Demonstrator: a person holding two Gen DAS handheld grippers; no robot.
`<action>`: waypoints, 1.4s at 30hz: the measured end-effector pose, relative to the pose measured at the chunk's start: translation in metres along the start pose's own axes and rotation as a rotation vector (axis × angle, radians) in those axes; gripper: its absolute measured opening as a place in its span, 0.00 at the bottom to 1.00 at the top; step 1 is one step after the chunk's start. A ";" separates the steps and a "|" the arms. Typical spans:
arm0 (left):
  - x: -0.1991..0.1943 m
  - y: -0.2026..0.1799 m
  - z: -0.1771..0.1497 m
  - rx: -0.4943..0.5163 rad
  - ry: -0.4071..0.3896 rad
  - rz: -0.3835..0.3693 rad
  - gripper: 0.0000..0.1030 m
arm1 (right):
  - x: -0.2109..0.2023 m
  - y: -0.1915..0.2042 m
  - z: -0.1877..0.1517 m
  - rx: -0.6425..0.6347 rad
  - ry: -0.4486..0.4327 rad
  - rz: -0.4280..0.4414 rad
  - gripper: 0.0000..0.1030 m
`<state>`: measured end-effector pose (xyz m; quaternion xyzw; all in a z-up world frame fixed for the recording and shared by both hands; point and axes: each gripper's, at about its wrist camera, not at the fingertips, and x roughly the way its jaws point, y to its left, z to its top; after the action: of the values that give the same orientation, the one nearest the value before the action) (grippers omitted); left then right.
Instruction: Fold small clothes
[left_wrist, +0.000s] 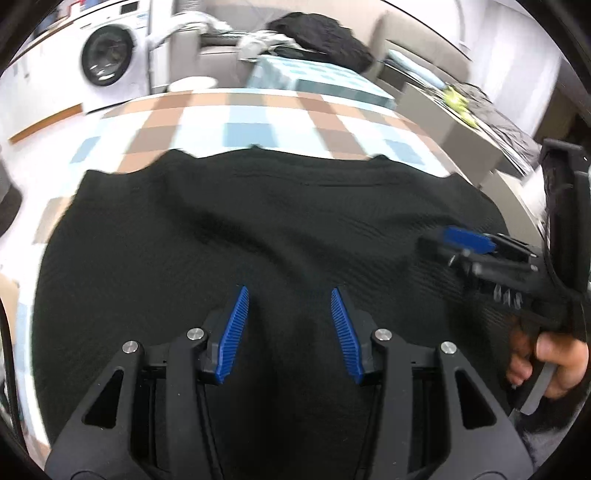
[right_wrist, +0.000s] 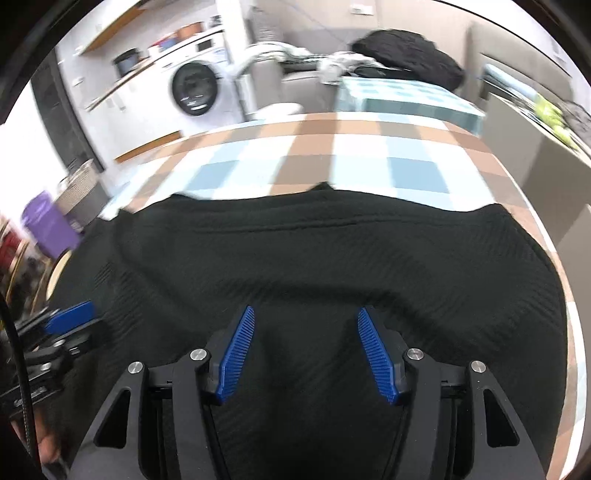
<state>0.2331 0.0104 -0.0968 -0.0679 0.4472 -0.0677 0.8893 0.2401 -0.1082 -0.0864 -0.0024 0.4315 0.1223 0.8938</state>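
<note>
Over the checked tablecloth (left_wrist: 258, 110), black garment (left_wrist: 258, 229) lies spread flat. Left gripper (left_wrist: 290, 295) above its near part, angled down, blue pads wide apart, nothing held. Right gripper (right_wrist: 306, 314) alongside, same pose, gaping, empty.

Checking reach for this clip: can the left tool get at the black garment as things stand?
Probably yes: the left tool hangs open right above the black garment, spread on the checked cloth, with nothing between them.
</note>
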 end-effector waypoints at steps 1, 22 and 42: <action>0.005 -0.006 0.001 0.020 0.010 0.001 0.43 | -0.003 0.006 -0.004 -0.026 0.001 0.031 0.59; -0.033 0.025 -0.037 -0.055 0.028 0.058 0.47 | 0.002 0.026 -0.013 -0.142 0.024 -0.004 0.73; -0.135 0.068 -0.148 -0.229 -0.018 0.113 0.49 | -0.083 -0.051 -0.107 -0.039 0.016 -0.076 0.74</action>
<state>0.0385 0.0927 -0.0903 -0.1443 0.4473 0.0347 0.8820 0.1195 -0.1873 -0.0941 -0.0370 0.4358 0.0965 0.8941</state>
